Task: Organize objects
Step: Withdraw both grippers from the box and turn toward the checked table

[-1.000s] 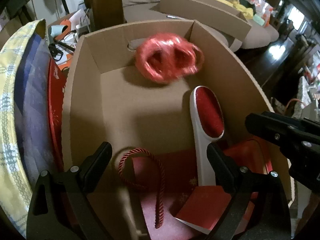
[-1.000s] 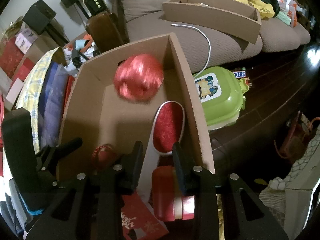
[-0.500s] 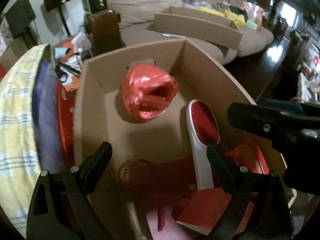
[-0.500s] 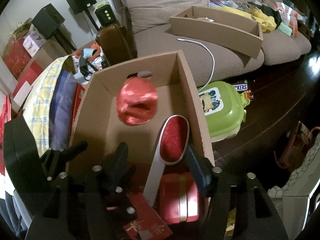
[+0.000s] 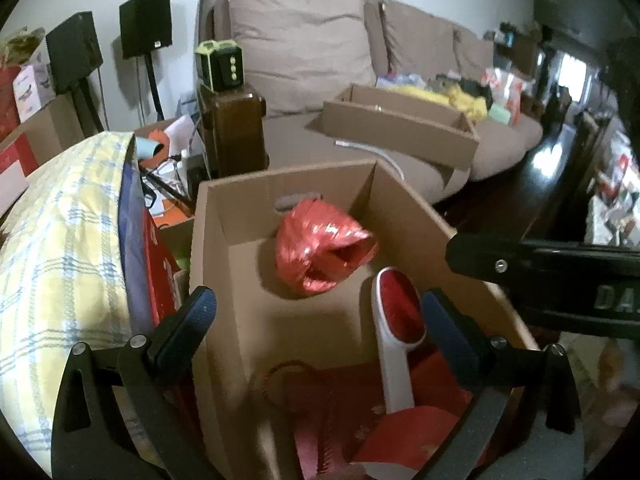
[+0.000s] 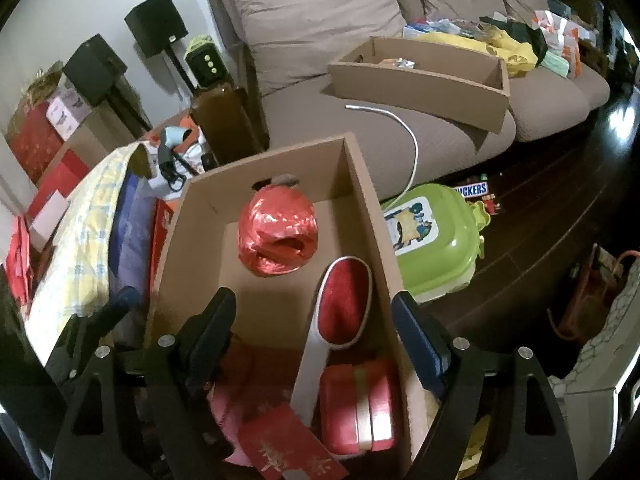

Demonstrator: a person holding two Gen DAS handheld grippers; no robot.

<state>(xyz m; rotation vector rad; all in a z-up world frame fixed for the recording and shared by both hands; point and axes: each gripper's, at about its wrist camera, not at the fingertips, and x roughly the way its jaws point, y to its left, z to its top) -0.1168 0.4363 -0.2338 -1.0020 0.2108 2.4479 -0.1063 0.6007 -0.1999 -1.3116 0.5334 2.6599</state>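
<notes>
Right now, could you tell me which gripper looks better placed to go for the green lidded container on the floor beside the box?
Probably the right gripper. Its jaws are opening with nothing between them, and the green container lies just past the cardboard box wall on its side. The left gripper, also empty, faces the box interior.

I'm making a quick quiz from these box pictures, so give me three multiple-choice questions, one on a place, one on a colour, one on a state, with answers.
1. Where does the twine ball lie?
A. on the sofa
B. at the box's far end
C. on the floor

2. What colour is the lint brush's pad?
A. red
B. blue
C. green

3. What does the right gripper hold?
A. the brush
B. the twine ball
C. nothing

Answers: 1 B, it sits inside the box below the handle hole. 2 A, a red pad in a white frame. 3 C, its jaws are opening, with nothing pressed by the pads.
</notes>
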